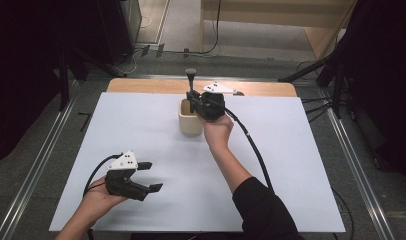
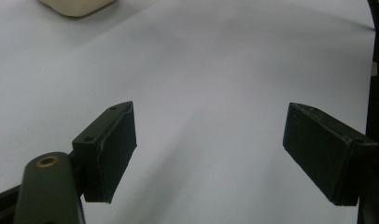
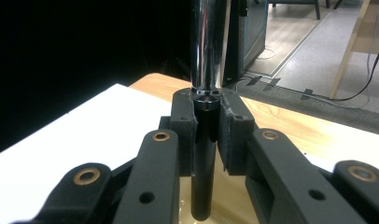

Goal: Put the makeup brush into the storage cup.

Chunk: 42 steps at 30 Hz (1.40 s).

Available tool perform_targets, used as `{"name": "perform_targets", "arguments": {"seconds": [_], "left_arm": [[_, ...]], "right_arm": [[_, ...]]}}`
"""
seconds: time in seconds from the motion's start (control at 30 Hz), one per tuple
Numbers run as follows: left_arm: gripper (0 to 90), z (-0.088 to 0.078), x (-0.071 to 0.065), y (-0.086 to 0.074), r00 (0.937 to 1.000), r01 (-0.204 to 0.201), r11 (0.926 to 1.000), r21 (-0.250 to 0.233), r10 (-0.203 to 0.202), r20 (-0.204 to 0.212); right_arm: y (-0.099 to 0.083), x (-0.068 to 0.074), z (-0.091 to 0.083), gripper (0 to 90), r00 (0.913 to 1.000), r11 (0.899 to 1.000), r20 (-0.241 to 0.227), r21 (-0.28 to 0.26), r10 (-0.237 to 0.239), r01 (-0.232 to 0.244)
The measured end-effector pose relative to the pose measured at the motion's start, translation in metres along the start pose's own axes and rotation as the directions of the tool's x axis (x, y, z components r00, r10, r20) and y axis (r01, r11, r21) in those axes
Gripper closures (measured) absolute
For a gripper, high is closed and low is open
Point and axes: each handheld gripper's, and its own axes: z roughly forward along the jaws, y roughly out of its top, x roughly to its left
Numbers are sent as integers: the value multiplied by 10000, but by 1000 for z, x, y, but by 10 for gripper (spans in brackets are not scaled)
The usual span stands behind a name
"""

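The tool [image 1: 191, 90], a slim rod with a shiny metal upper shaft, a black lower end and a dark knob on top, stands upright over the cream cup [image 1: 189, 124], its lower end dipping into the cup's mouth. Your right tongs [image 1: 195, 102] are clamped on it: in the right gripper view the two black jaws press on the tool [image 3: 205, 140] from either side, just below the point where metal meets black, with the cup's pale rim [image 3: 225, 212] under them. The cup sits on the white sheet of the bench [image 1: 141, 125], toward the far edge and near the middle; a strip of bare wood [image 1: 151, 86] shows beyond the sheet. Your right hand [image 1: 218, 131] reaches in from the near side, its dark sleeve [image 1: 263, 207] low in the high view. Your left tongs [image 1: 148, 176] rest well apart from the cup, near the front left of the sheet, jaws spread wide with nothing between them; the left gripper view shows the cup's base [image 2: 75, 5] far off at its top edge.
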Motion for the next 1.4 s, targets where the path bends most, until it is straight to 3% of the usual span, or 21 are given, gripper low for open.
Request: {"name": "perform_targets", "arguments": {"seconds": [0.77,1.4], "left_arm": [[182,2,-1,0,10000,8,10000,46,-8,47],[182,1,-1,0,10000,-24,10000,72,23,49]], "right_arm": [[-25,-2,7,789,9996,9992,96,296,268,-271],[-24,-3,3,788,9998,9992,26,344,199,-199]]}}
